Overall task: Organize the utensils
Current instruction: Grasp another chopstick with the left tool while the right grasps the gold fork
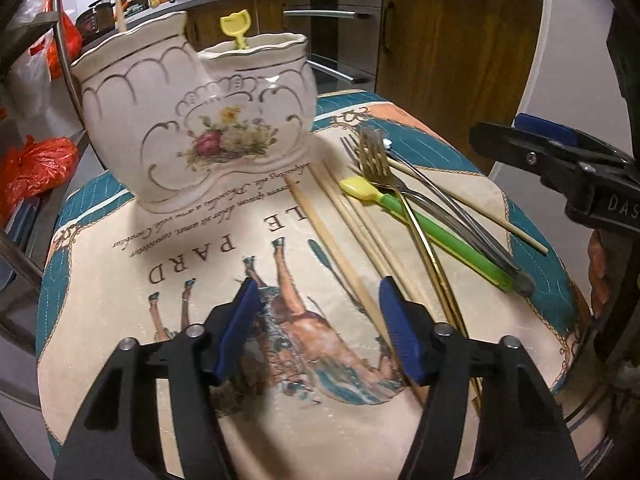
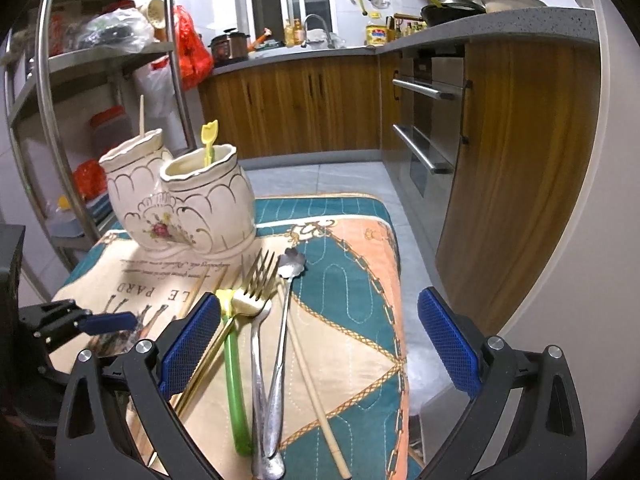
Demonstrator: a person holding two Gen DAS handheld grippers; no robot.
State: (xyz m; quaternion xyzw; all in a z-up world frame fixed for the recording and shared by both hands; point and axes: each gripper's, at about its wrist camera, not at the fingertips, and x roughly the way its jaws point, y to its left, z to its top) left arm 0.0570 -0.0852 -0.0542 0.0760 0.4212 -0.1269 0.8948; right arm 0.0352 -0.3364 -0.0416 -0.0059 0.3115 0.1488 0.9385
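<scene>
the table (image 1: 120, 216) under a printed quilted cloth fills the ground beneath both tools. ahead and left of the left tool (image 1: 316, 316) stands the double ceramic holder (image 1: 192, 120), touching the cloth, with a stick in its far pocket and a yellow tulip-topped pick (image 1: 236, 28) in the near one; it looks heavy, glazed and breakable, so it is best left where it stands. the loose utensils lie to the right of the left tool and straight ahead of the right tool (image 2: 320, 344): wooden chopsticks (image 1: 336, 240), a green-handled spreader (image 1: 440, 236), a gold fork (image 2: 256, 276), a silver fork (image 2: 256, 360) and a flower-bowled spoon (image 2: 292, 260), overlapping in a heap. the metal pieces will be stiff and slick, probably best pinched mid-handle; the chopsticks are light, thin and apt to roll, so a grip near the thicker end seems safer. the left tool stands half open above the cloth with nothing between its blue pads, one chopstick running just by its right pad. the right tool is spread wide, empty, over the handles. the cloth reads "le pard" upside down from the left tool, with small script i cannot make out; the right tool's body shows "das".
</scene>
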